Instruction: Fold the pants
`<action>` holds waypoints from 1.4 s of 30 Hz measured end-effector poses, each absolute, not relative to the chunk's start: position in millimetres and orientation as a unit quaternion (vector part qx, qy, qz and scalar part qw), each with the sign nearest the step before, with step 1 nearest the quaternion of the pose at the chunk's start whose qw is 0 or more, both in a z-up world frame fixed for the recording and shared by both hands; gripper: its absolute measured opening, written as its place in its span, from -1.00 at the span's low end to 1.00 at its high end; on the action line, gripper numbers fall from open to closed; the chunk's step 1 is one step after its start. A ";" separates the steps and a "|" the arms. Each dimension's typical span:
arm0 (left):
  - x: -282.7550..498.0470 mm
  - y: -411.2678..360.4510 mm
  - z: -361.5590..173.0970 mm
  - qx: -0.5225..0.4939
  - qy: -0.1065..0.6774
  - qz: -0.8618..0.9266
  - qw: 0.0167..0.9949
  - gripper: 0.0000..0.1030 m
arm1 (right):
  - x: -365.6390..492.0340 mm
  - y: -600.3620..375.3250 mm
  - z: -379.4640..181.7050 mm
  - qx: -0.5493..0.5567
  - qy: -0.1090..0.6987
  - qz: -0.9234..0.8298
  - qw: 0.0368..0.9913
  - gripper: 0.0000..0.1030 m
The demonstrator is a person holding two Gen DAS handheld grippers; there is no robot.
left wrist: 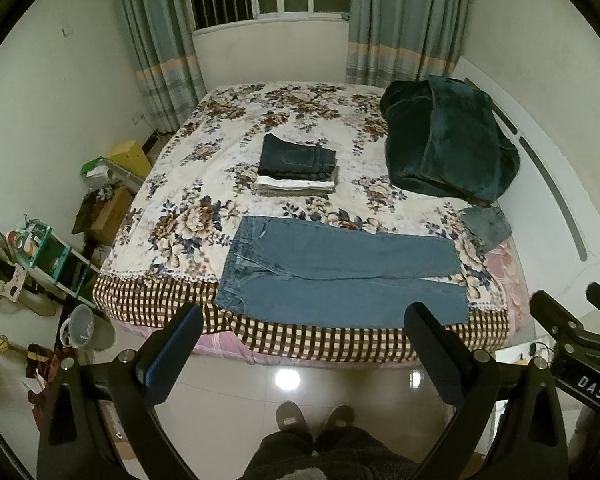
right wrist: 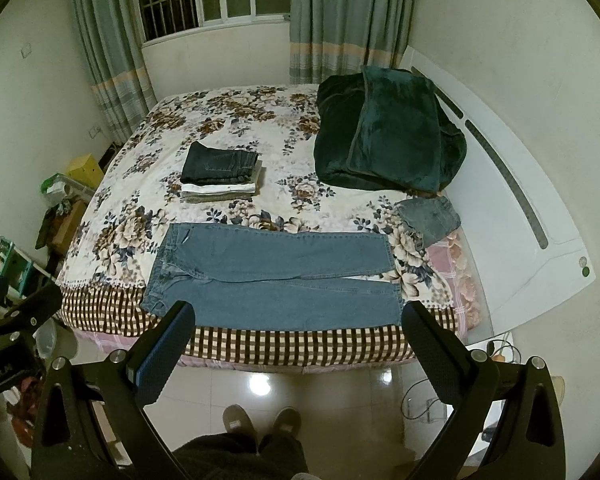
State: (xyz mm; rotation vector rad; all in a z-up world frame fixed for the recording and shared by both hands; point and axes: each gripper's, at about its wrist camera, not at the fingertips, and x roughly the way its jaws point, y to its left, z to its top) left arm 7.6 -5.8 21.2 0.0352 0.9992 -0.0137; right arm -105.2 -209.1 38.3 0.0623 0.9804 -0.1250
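A pair of blue jeans [left wrist: 340, 272] lies flat near the bed's front edge, waist at the left, legs running right; it also shows in the right wrist view [right wrist: 272, 272]. My left gripper [left wrist: 306, 320] is open and empty, held above the floor in front of the bed, short of the jeans. My right gripper [right wrist: 298, 316] is open and empty too, at about the same distance. The right gripper's body shows at the right edge of the left wrist view [left wrist: 572, 344].
A stack of folded pants [left wrist: 298, 168] sits mid-bed on the floral bedspread [left wrist: 180, 224]. A dark green blanket [left wrist: 448, 140] lies at the back right, a small grey denim piece [left wrist: 486, 224] near it. Clutter and a bin [left wrist: 82, 326] stand left on the tiled floor.
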 end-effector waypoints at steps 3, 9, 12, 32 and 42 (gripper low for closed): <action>21.8 -5.2 14.3 0.021 0.470 0.019 0.882 1.00 | -95.6 -221.9 32.7 0.044 0.469 -0.066 0.880 1.00; 74.3 -13.6 -21.4 0.036 0.467 0.084 0.880 1.00 | -46.9 -257.9 -11.2 0.074 0.478 -0.079 0.871 1.00; 107.1 -19.6 -50.9 0.041 0.485 0.102 0.867 1.00 | -5.7 -278.7 -52.2 0.077 0.491 -0.098 0.862 1.00; 442.4 61.1 -401.7 -0.117 0.714 0.237 0.648 1.00 | 337.4 -441.9 -426.0 0.249 0.625 -0.255 0.695 1.00; 551.5 104.1 -571.0 -0.173 0.750 0.294 0.567 1.00 | 425.1 -517.2 -630.7 0.342 0.652 -0.341 0.585 1.00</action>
